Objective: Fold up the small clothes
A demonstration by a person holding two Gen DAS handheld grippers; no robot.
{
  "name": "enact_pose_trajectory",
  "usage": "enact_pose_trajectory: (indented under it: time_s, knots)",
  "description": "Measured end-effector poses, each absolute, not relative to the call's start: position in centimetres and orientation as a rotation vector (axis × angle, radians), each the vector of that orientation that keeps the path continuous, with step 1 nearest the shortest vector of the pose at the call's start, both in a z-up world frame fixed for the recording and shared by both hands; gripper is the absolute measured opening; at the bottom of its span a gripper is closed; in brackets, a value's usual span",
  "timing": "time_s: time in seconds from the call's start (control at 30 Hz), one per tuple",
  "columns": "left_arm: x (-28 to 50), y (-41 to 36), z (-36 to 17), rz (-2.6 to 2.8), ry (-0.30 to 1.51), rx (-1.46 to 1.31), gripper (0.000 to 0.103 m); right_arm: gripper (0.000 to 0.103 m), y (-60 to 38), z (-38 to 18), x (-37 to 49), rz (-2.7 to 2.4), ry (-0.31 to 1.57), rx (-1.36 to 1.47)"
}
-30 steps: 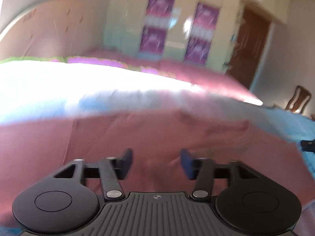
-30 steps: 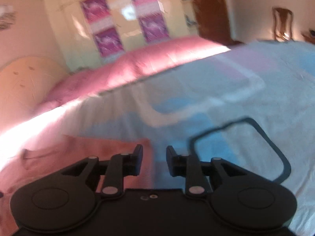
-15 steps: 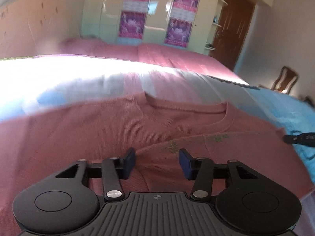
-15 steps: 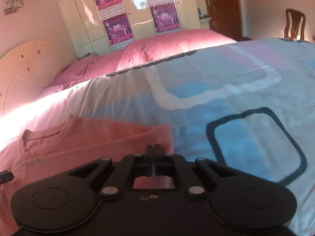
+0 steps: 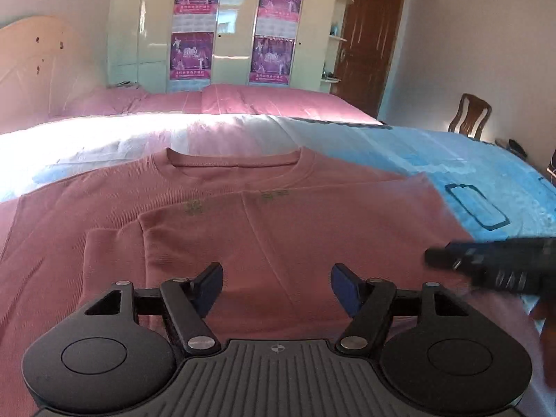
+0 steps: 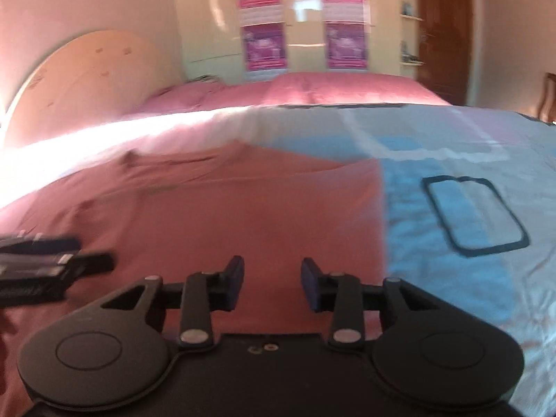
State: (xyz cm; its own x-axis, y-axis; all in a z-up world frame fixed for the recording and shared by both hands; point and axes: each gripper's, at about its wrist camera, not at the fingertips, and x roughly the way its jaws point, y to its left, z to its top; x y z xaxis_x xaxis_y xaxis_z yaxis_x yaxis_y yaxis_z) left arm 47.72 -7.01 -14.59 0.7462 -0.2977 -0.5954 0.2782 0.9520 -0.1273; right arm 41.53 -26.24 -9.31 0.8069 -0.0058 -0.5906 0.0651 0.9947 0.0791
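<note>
A pink ribbed sweater (image 5: pixel 243 215) lies flat on the bed, neckline away from me, with its right side folded over the middle. The left gripper (image 5: pixel 276 286) hovers over the near part of the folded panel, its jaws opening with no cloth pinched between them. The right gripper (image 6: pixel 272 283) hangs above the sweater (image 6: pixel 226 215) near its right fold edge, its jaws also opening and holding nothing. Each gripper shows as a dark blurred shape in the other's view: the right gripper (image 5: pixel 493 260) and the left gripper (image 6: pixel 45 267).
The bed carries a light blue and white patterned cover (image 6: pixel 469 208) to the right of the sweater, and a pink quilt (image 5: pixel 243 100) beyond. A headboard (image 5: pixel 31 66) stands at the left, a wardrobe with posters (image 5: pixel 236 27) behind, and a wooden chair (image 5: pixel 469 114) at the right.
Both grippers have drawn back toward me over the sweater. The right gripper, shut half a second ago, now stands apart; the left one has widened. The sweater's right side now lies folded over.
</note>
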Motion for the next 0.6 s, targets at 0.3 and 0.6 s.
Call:
enact_pose_trajectory:
  time_s: [0.3,0.6]
  knots:
    - [47.8,-1.3,-16.5,-0.115,0.694,-0.068,0.068,0.027,-29.5,-9.9,38.8,-0.132,0.682,0.121]
    - [48.9,-2.8,-16.0,-0.074,0.744,-0.049,0.068,0.032,-29.3,-10.0,40.9,-0.110,0.726,0.165]
